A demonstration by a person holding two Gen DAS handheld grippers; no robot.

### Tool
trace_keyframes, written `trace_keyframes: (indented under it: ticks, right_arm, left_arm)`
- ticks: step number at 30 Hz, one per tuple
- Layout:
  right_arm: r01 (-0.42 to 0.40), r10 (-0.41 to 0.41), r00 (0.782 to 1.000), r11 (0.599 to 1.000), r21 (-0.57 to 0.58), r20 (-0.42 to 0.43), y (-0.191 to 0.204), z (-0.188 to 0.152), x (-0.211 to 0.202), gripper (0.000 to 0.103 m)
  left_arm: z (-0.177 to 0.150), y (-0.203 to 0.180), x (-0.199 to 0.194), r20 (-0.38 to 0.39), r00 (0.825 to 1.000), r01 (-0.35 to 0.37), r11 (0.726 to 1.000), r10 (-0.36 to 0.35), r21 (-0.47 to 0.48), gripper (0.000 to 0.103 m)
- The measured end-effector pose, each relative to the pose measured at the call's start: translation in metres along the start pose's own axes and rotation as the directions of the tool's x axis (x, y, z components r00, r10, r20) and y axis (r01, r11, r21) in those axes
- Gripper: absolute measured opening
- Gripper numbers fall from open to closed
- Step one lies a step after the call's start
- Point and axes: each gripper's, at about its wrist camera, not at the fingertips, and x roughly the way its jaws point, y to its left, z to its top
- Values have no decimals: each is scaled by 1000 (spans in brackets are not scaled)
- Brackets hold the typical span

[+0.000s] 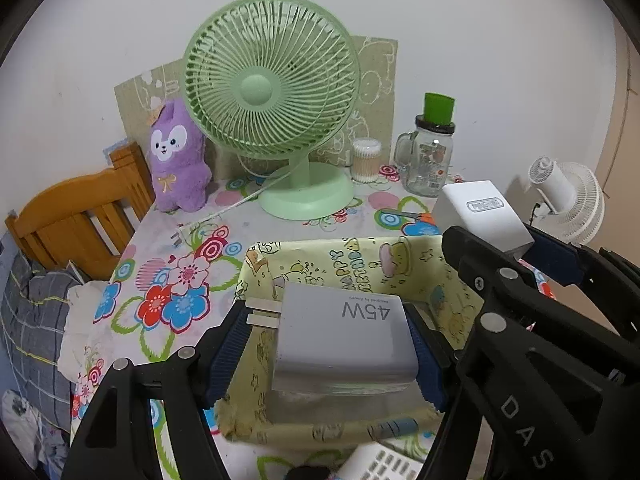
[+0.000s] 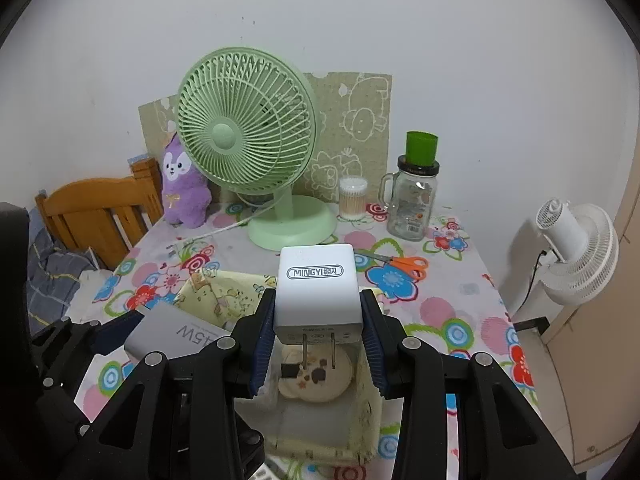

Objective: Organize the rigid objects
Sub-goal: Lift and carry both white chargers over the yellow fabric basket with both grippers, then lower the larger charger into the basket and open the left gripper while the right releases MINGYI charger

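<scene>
A grey 45W charger (image 1: 340, 336) sits clamped between the blue pads of the left gripper (image 1: 332, 344), its two flat prongs (image 1: 262, 312) pointing left, held over the open yellow cartoon-print storage box (image 1: 360, 256). Just to its right, the right gripper (image 2: 318, 340) is closed on a white MINGYI charger (image 2: 318, 288), prongs pointing down above the same box, where a round cookie-patterned item (image 2: 320, 380) lies on the bottom. The box stands on a table covered with a floral tablecloth (image 2: 460, 312). Orange-handled scissors (image 2: 400, 264) lie on the cloth beyond the box. Farther back stand a green desk fan (image 2: 244, 140), a purple plush toy (image 2: 182, 188), a tub of cotton swabs (image 2: 353, 198) and a glass mug jar (image 2: 412, 204) with a green cup (image 2: 421, 148) on its lid. A white clip fan (image 2: 576, 248) stands off the table's right side, and a wooden chair (image 2: 96, 212) is at the left.
</scene>
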Motion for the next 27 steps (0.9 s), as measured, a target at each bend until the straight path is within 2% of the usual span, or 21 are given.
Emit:
trace_keyframes:
  ticks: [16, 27]
  right_arm:
    - [-10, 16, 990, 999, 41, -140, -6, -3, 69, 44]
    - [-55, 73, 979, 994, 98, -190, -10, -12, 85, 44]
  left_arm:
    - [4, 5, 68, -121, 992, 34, 999, -37, -26, 76]
    - [1, 3, 71, -138, 990, 38, 999, -39, -14, 77]
